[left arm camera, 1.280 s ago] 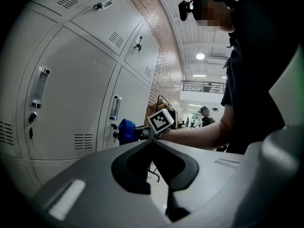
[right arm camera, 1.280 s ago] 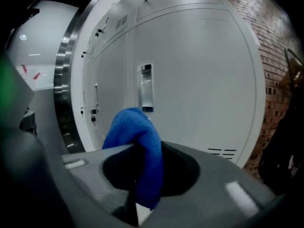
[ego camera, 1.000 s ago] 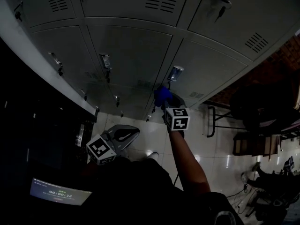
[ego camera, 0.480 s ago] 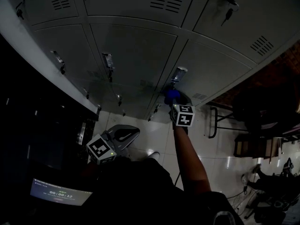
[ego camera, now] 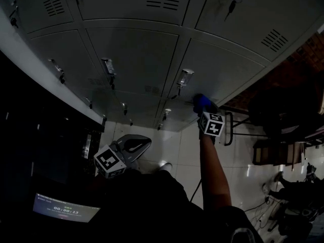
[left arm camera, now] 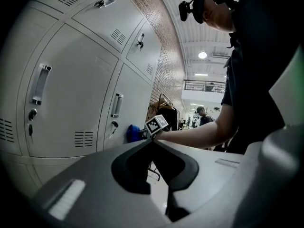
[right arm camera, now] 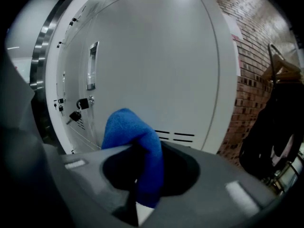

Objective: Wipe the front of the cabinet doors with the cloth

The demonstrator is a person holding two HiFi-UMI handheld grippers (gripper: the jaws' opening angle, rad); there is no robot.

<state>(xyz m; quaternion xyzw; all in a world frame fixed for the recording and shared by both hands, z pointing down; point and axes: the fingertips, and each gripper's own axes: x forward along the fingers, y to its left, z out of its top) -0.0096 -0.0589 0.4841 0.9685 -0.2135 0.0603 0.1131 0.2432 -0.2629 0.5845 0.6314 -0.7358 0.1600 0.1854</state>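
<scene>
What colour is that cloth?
The cloth is bright blue, clearest in the right gripper view.

Cloth is bright blue, easily the loudest colour here. Doors are plain pale grey, no pattern except little dark vent slits. Handle is shiny silver and the padlock looks dark. Right cube and left cube are white with black square markers. Left gripper and right gripper are mid-grey with a near-black hollow. Brick wall is reddish-brown with pale mortar lines. Floor is glossy white tile.
</scene>
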